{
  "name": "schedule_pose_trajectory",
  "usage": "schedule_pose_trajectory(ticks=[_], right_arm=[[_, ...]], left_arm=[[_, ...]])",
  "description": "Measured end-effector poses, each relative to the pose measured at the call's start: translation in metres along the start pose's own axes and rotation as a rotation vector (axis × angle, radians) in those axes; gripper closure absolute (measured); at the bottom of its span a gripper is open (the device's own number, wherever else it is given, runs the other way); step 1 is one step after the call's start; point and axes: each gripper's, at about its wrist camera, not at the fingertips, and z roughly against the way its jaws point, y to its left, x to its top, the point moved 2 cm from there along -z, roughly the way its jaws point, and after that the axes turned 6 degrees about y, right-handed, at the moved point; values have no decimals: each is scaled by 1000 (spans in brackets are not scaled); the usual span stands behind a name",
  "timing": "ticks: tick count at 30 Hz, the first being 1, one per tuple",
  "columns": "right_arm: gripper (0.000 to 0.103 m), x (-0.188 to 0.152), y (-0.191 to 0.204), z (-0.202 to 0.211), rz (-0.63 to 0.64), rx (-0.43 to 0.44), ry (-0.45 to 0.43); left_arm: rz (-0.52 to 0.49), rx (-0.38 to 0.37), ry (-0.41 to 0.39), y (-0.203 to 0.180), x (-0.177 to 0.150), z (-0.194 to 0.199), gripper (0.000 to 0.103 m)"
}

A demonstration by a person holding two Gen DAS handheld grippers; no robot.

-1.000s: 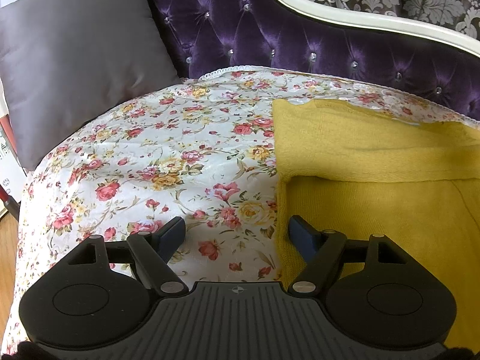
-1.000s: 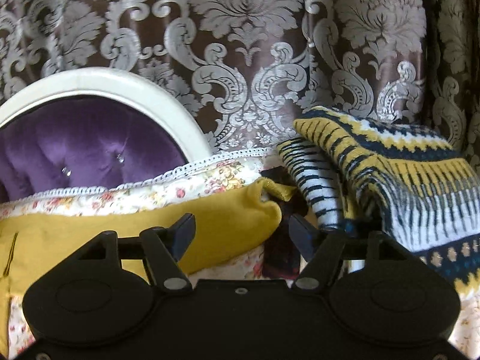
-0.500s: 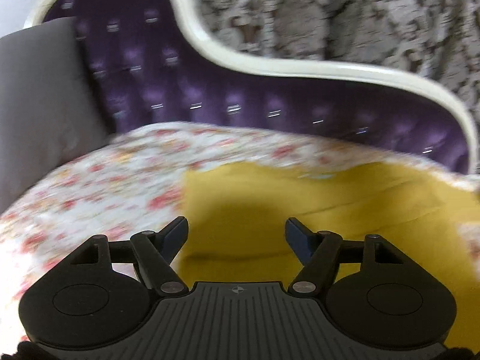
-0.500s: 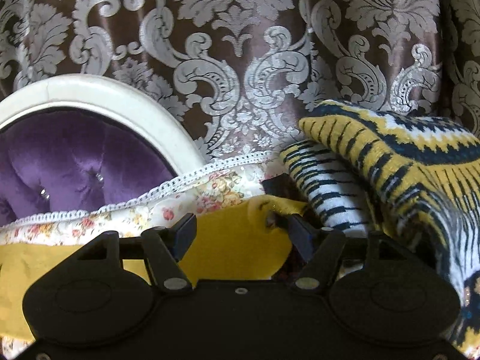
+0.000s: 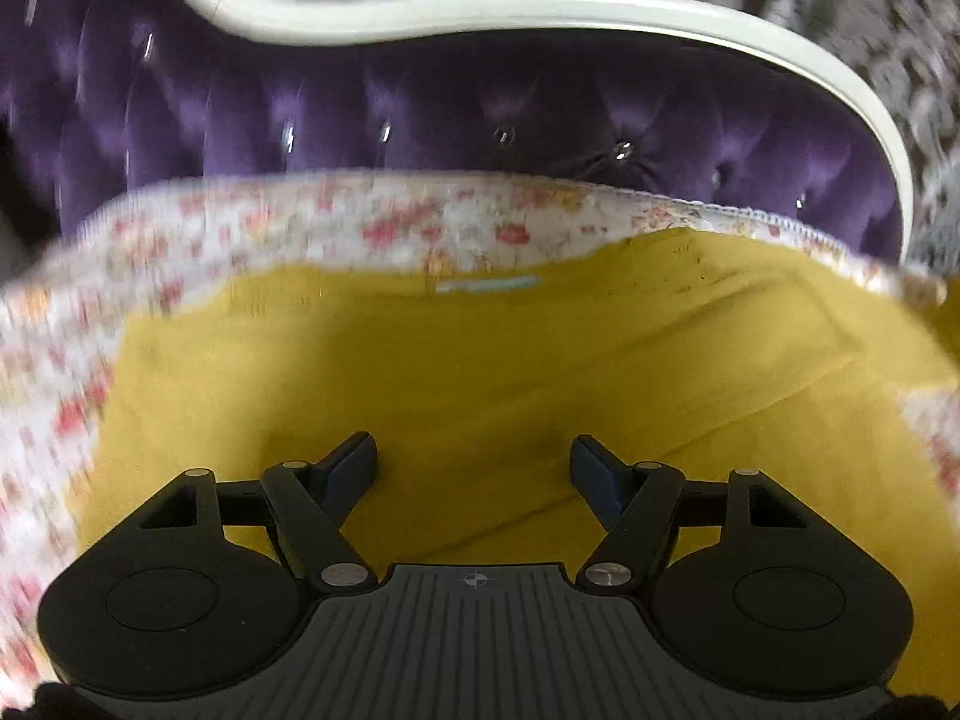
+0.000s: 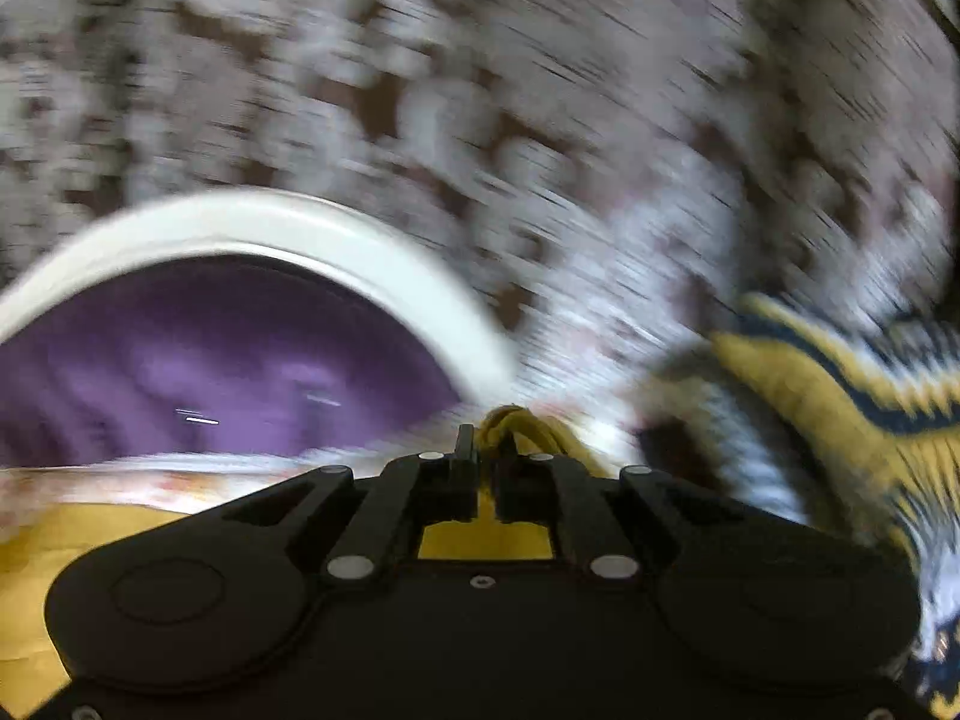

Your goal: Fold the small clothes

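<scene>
Headboard (image 5: 540, 114) blocks ahead; patterned knit (image 6: 828, 396) crowds right side.

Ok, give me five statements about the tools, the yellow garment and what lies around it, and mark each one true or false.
1. The right tool is shut on a bunched edge of the yellow garment. True.
2. The left tool grips the garment too. False: its jaws stand open above the cloth, with nothing pinched.
3. The garment lies on a plain white sheet. False: it lies on a floral bedspread.
4. A purple tufted headboard with a white frame rises behind the bedspread. True.
5. A red towel lies to the right of the right tool. False: a yellow, navy and white patterned knit lies there.
</scene>
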Motion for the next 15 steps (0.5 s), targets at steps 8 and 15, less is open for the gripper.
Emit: schedule_pose_trajectory(ticks=[8, 15], right_arm=[[92, -8, 165, 48, 252, 393, -52], [84, -105, 271, 48, 462, 605, 92]], left_arm=[[-26, 3, 3, -1, 1, 0, 33], [-17, -33, 13, 4, 4, 2, 33]])
